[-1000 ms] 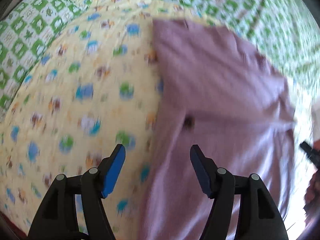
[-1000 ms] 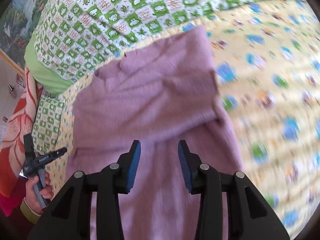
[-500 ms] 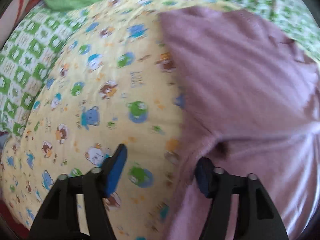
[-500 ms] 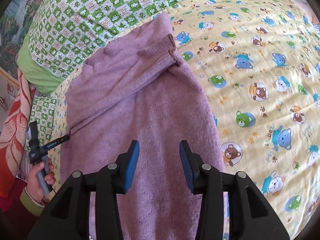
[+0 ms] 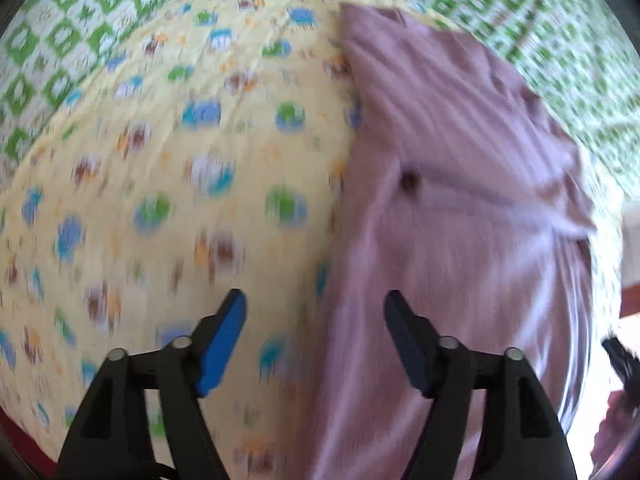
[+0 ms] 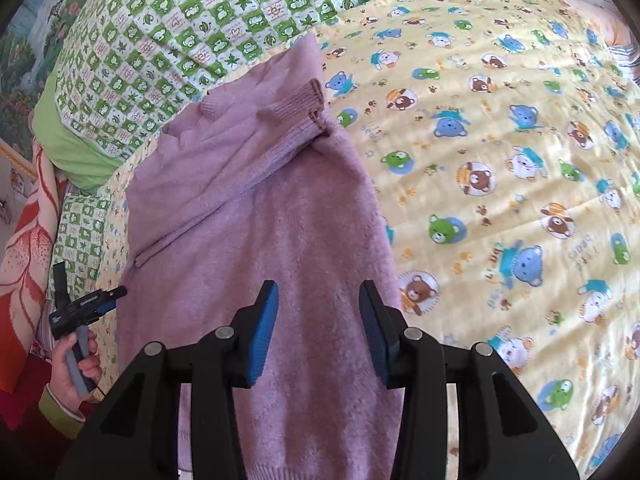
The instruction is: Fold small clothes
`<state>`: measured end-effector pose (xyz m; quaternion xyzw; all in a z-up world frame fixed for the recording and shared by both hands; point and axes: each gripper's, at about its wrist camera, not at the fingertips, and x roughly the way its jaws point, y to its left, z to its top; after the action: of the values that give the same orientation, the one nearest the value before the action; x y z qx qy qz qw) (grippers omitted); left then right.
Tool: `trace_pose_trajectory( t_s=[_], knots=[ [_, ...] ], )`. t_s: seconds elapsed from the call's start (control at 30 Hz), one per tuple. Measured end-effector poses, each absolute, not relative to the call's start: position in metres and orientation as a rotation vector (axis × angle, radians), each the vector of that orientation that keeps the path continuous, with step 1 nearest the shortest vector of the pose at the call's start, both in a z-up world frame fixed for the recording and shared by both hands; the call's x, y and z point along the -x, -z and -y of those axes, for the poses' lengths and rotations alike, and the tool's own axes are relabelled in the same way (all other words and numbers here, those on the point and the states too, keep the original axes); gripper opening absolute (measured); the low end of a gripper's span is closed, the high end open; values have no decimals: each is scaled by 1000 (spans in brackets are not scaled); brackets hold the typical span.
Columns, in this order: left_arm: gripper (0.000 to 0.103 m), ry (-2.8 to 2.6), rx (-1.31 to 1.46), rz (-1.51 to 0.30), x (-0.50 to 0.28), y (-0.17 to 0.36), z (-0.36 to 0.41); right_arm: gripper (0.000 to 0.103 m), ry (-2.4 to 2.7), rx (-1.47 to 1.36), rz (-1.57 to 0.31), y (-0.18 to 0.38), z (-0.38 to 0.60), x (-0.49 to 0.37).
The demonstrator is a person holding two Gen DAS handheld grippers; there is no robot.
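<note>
A purple knit sweater [image 6: 288,240] lies flat on the yellow bear-print sheet [image 6: 500,184], one sleeve folded across its chest, the ribbed cuff [image 6: 310,106] near its right edge. My right gripper [image 6: 319,288] hovers over the sweater's lower body, jaws apart, nothing pinched. My left gripper [image 5: 315,300] straddles the sweater's [image 5: 460,220] left edge above the sheet [image 5: 160,200]; its jaws are opening and grip nothing. In the right wrist view the left gripper [image 6: 86,304] shows at the far left, held in a hand [image 6: 74,368].
A green-and-white checked quilt [image 6: 192,28] and a green pillow [image 6: 68,140] lie beyond the sweater's collar. An orange floral cloth [image 6: 24,240] hangs at the left side. The right gripper's tip [image 5: 620,356] shows at the left wrist view's right edge.
The left gripper, whose right finger was down in the sweater's edge half a second ago, has pulled back with wider jaws. The right gripper has shifted along the sweater's body, still open.
</note>
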<state>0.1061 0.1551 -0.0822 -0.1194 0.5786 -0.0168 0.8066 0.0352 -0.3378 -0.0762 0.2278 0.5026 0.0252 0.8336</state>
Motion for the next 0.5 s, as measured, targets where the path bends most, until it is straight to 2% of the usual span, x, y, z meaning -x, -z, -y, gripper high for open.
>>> trace_pose_trajectory(
  t_s=[0.27, 0.5],
  knots=[
    [77, 175, 344, -1342, 8, 102, -170, 44, -60, -485, -1166, 97, 344, 17],
    [81, 225, 313, -1358, 48, 117, -149, 44, -62, -560, -1212, 116, 343, 62]
  ],
)
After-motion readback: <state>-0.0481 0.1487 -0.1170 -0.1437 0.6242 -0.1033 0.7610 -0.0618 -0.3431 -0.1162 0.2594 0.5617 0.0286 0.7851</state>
